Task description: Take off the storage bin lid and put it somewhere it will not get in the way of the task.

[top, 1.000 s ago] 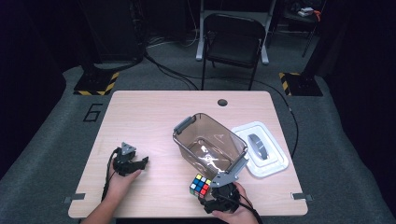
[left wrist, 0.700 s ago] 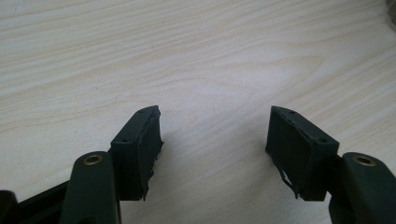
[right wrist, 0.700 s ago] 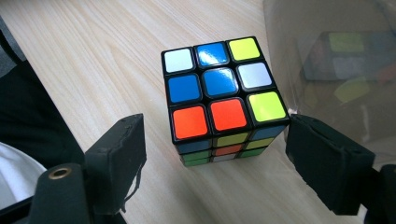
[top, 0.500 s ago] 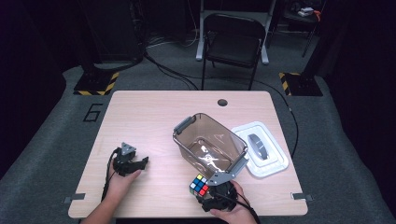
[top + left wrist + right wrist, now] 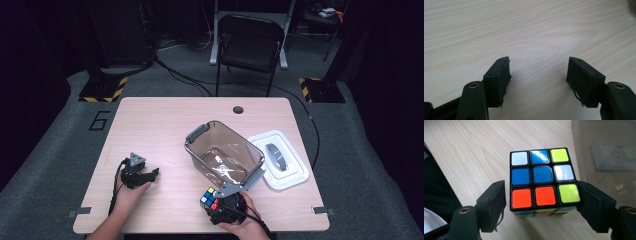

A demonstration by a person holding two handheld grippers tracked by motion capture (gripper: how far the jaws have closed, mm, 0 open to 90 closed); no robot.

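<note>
While I look down from the high view, my right tool (image 5: 216, 204) brackets the Rubik's cube (image 5: 210, 198) at the surface's (image 5: 160, 125) near edge, beside the clear bin (image 5: 224, 155). Left gripper view: my left tool (image 5: 539, 72) gapes, empty. Right gripper view: jaws have been closing around the cube, right pad touching, left just clear.

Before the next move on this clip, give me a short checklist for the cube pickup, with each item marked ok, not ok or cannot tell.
1. Rubik's cube sits between the jaws of the right gripper, which have just been closing: ok.
2. Both pads pressing on the cube: not ok; a gap shows at the left pad, and the right pad looks at or very near the cube's side.
3. Cube flat on the table: ok.
4. Brown bin open, lid lying beside it: ok.
5. Bin interior free of other things: cannot tell, reflections.
6. Left gripper open with nothing between its jaws, apart from the cube: ok.
</note>
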